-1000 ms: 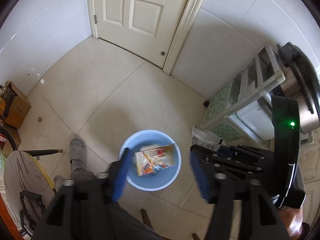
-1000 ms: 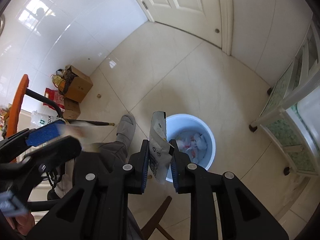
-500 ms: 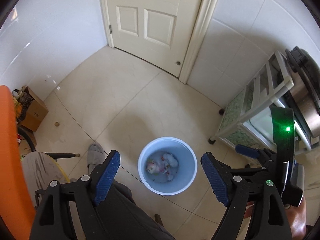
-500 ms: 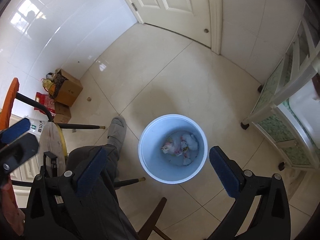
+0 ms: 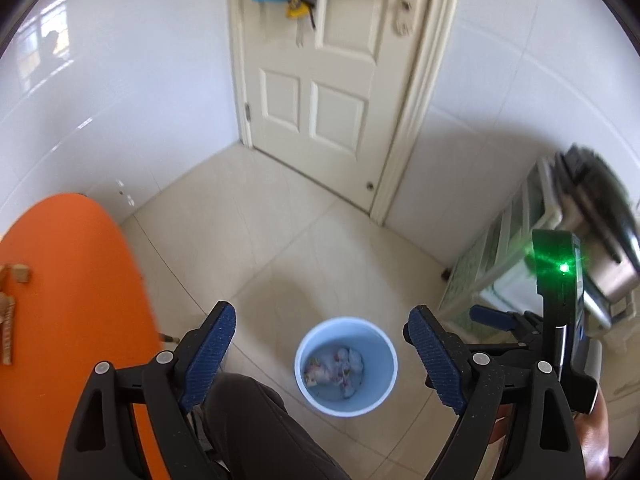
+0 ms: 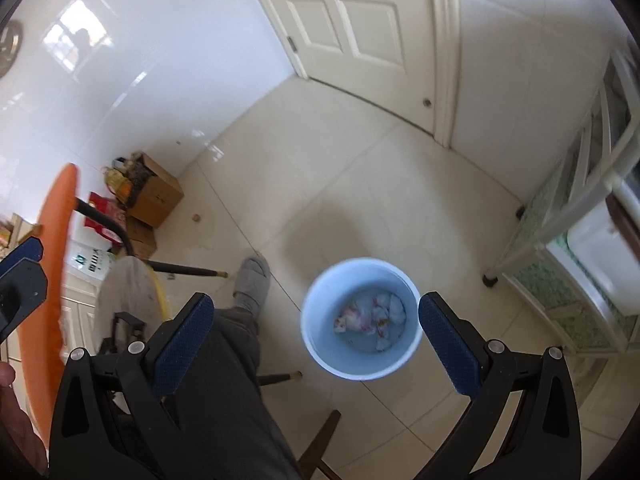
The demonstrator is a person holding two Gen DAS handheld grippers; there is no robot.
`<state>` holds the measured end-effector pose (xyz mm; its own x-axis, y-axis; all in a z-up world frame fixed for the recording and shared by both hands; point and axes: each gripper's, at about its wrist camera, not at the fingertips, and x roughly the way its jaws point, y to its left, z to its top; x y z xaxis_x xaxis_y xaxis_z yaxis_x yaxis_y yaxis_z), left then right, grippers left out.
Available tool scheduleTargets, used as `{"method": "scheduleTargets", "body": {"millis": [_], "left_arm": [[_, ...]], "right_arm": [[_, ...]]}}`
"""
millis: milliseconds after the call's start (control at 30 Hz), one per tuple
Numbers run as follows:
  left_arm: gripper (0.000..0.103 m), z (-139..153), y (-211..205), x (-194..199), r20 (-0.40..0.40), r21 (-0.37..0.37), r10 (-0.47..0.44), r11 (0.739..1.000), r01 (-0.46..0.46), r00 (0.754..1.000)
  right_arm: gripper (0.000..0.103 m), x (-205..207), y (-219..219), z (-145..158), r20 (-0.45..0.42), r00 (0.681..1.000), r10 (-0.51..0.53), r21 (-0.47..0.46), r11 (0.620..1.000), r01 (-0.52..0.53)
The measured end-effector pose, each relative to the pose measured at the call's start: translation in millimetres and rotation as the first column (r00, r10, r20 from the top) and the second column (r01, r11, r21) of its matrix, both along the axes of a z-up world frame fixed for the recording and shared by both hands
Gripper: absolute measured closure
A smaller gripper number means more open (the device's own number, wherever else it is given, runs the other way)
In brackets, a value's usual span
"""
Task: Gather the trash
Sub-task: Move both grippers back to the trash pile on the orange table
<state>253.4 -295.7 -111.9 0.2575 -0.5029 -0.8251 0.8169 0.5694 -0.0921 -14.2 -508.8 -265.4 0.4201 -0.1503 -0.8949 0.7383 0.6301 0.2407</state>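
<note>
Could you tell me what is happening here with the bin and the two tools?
A seated person is collecting trash, holding a tool in each hand above a light blue bin on the tiled floor. Several crumpled wrappers already lie at its bottom. The left tool has nothing between its fingers and is opening; the right tool stands wide open and empty too. An orange table sits at the person's left, with a few small items on it.
</note>
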Motion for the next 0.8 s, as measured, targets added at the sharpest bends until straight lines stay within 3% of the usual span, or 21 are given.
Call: {"method": "scheduleTargets", "body": {"millis": [233,400,567,800], "left_arm": [[0.011,54.2,76.7,0.4,0.089,-0.131,0.095,0.988,-0.083,0.991],[0.009,77.6,119.1,-5.6,0.142,-0.182,0.180,0.971,-0.153,0.973],[0.005,95.6,168.7,-11.3,0.181,-0.238,0.294,0.939,-0.248,0.939],[0.004,119.4,240.1,-37.4,0.224,-0.298,0.453,0.875,-0.382,0.863]], "right_arm": [[0.000,27.4,30.2,59.7,0.085,0.994,0.065,-0.084,0.995,-0.058],[0.000,56.8,62.3,100.9,0.141,0.979,0.147,-0.144,0.981,-0.127],[0.000,84.8,96.7,135.5,0.191,0.955,0.228,-0.197,0.962,-0.190],[0.000,122.8,152.7,185.7,0.262,0.899,0.351,-0.296,0.916,-0.271]]}}
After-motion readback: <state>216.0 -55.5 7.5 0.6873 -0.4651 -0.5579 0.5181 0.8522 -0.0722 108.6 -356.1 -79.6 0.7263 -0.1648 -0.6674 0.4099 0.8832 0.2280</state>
